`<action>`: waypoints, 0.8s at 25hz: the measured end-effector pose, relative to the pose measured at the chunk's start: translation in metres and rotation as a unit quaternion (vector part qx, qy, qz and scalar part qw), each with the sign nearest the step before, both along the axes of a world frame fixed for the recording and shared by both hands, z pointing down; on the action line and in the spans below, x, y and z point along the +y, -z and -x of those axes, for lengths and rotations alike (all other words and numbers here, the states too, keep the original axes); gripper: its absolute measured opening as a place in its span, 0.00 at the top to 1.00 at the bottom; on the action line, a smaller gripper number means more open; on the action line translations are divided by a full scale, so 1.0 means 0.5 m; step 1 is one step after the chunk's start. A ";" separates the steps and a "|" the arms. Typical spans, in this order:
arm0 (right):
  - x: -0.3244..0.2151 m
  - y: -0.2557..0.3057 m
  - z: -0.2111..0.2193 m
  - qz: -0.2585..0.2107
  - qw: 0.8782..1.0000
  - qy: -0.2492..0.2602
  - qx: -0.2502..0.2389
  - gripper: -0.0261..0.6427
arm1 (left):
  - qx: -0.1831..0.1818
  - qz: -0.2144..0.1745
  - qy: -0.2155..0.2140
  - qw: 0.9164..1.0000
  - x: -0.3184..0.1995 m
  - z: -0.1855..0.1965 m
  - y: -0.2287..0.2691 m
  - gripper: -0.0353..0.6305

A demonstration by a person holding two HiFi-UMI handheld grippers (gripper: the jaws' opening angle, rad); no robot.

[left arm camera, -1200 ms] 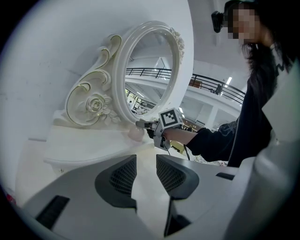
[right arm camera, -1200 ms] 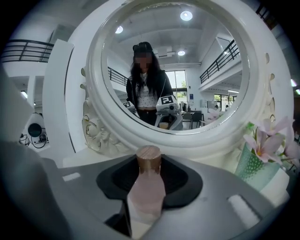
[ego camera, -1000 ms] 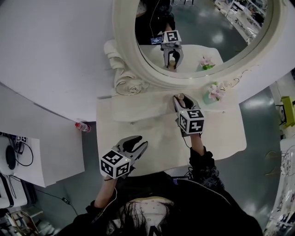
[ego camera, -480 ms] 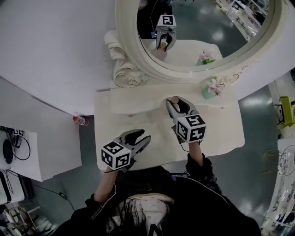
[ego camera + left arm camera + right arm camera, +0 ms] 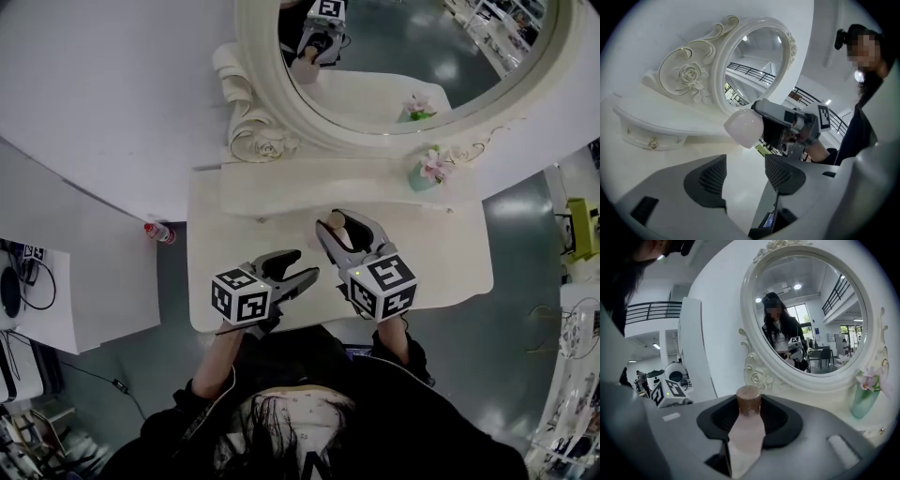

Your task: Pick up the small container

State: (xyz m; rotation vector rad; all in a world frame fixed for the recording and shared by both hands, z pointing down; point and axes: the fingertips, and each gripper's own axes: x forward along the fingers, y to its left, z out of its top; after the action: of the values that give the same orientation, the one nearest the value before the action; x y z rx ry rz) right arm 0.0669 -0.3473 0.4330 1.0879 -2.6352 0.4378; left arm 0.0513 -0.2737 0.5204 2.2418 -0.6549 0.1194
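1. My right gripper (image 5: 342,225) is clamped around the small container (image 5: 749,423), a pale pink bottle with a brown cap. It holds the bottle just off the white vanity table (image 5: 450,272).
2. My left gripper (image 5: 294,267) hovers near the right one with its jaws opening. Nothing sits between them.
3. To lift well, I judge I should keep the squeeze steady, hold the bottle upright, and steer clear of the flower vase (image 5: 427,173).
4. Counted: two grippers, one container, one vase, one oval mirror (image 5: 255,84).
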 end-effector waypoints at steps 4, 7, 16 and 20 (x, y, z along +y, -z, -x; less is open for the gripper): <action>0.049 0.012 0.012 0.001 1.000 0.016 -0.005 0.74 | 0.024 0.000 0.000 1.000 0.011 -0.016 0.012 0.59; 0.082 0.014 0.018 0.002 1.000 0.023 -0.010 0.74 | 0.033 -0.012 -0.004 0.999 0.024 -0.025 0.025 0.59; 0.153 0.006 -0.001 0.005 1.000 0.019 -0.022 0.74 | 0.019 -0.033 -0.013 0.999 0.084 -0.049 0.031 0.59; 0.174 0.008 -0.009 0.004 0.999 0.017 -0.028 0.74 | 0.015 -0.033 -0.016 0.999 0.105 -0.056 0.033 0.59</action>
State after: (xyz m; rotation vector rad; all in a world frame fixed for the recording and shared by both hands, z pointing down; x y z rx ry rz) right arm 0.0714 -0.2603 0.4290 1.0415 -2.6934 0.4767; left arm 0.0791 -0.2213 0.5041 2.3130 -0.6152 0.0815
